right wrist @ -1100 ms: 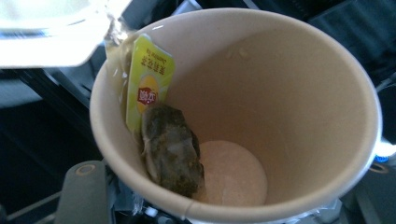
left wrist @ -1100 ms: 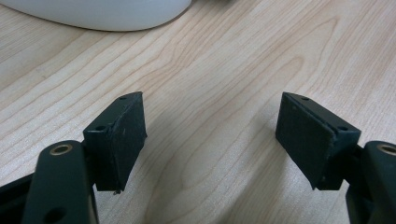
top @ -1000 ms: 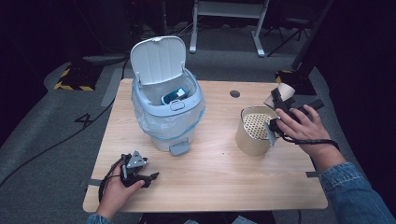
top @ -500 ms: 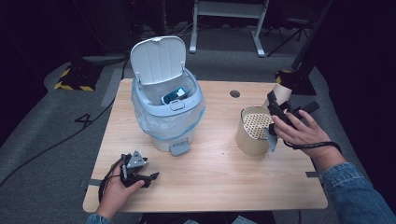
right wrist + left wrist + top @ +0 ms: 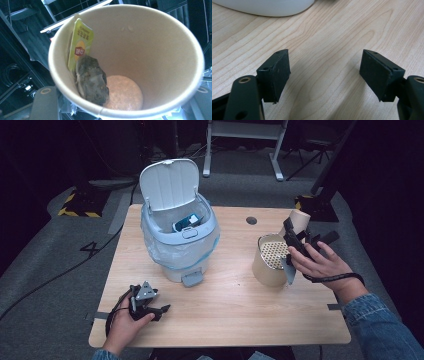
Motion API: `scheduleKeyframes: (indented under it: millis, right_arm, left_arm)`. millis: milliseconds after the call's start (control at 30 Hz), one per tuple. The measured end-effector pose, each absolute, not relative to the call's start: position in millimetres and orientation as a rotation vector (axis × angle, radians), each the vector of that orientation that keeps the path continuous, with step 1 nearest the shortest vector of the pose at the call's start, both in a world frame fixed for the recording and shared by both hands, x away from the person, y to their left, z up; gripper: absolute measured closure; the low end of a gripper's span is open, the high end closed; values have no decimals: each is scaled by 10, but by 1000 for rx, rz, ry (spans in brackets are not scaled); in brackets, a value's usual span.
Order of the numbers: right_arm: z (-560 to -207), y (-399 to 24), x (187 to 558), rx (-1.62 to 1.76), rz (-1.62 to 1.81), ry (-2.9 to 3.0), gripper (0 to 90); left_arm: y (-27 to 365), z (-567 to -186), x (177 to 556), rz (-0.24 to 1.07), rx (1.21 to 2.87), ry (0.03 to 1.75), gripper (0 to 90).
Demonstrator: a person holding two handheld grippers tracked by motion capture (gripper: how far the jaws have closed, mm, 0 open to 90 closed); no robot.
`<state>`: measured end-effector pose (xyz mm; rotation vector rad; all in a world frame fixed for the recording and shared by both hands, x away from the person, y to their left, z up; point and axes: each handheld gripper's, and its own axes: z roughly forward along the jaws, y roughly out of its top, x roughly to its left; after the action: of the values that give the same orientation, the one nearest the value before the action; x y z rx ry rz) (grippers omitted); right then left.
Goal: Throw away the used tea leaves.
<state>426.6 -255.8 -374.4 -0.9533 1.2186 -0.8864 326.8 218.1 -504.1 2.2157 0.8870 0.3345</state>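
Note:
My right gripper (image 5: 296,236) is shut on a tan paper cup (image 5: 299,221), held tilted just behind a tan canister (image 5: 263,267) that has a perforated insert in its mouth. In the right gripper view the cup (image 5: 155,45) opens toward the camera. A wet tea bag (image 5: 91,80) clings to its inner wall, with a yellow tag (image 5: 80,43) above it. My left gripper (image 5: 159,310) rests on the table's near left with its jaws open. Between its pads (image 5: 280,72) lies bare wood.
A pale blue pedal bin (image 5: 180,252) with a plastic liner stands at the back left of the wooden table (image 5: 230,315). Its white lid (image 5: 169,182) is up and a blue packet (image 5: 186,222) lies inside. A cable hole (image 5: 251,220) lies behind the canister.
The right hand has shifted slightly left with the cup, staying beside the canister. The left gripper has not moved.

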Motion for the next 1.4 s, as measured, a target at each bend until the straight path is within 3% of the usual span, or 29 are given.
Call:
scheduleKeyframes:
  millis: [1400]
  right_arm:
    - [-3611,-2566,4262,-865,-803,1244,311]
  left_arm:
    - [2182,-5041,3268,334,2216,887,247]
